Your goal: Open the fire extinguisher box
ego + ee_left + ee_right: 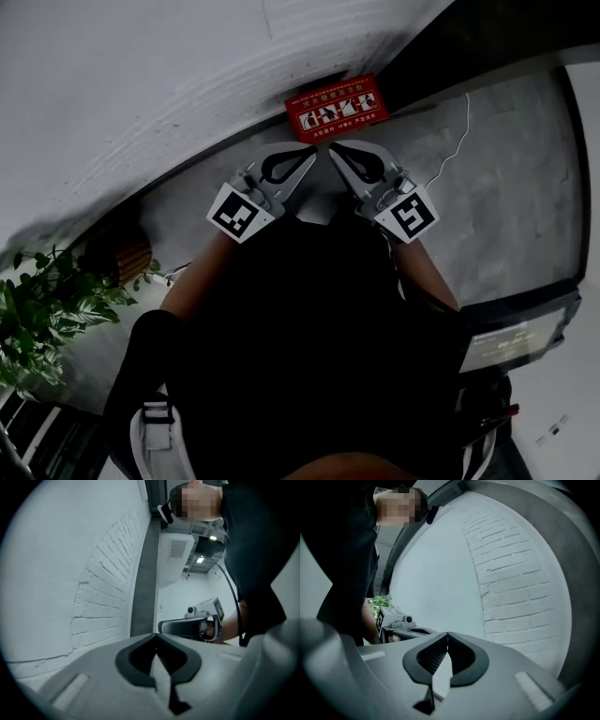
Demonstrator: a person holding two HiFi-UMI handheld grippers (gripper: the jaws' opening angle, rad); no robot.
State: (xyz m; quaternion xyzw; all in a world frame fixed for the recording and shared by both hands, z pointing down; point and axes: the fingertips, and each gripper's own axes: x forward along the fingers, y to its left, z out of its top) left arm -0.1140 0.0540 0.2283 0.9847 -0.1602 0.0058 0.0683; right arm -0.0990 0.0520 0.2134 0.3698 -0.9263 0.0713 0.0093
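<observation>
The red fire extinguisher box (337, 106), with white pictograms on top, stands on the floor against the wall, and its lid looks shut. My left gripper (311, 154) and right gripper (334, 151) hover side by side in front of my chest. Their tips nearly meet just short of the box and touch nothing. Both are shut and empty. In the left gripper view the jaws (156, 634) meet at the tip, with the right gripper (194, 625) beyond them. In the right gripper view the jaws (447, 633) are also closed, with the left gripper (401, 625) off to the side. Neither gripper view shows the box.
A white painted brick wall (141, 75) rises behind the box. A green potted plant (37, 309) stands at the left. A dark unit with a screen (516, 337) sits at the right. A thin white cable (455, 141) runs over the grey tiled floor (506, 187).
</observation>
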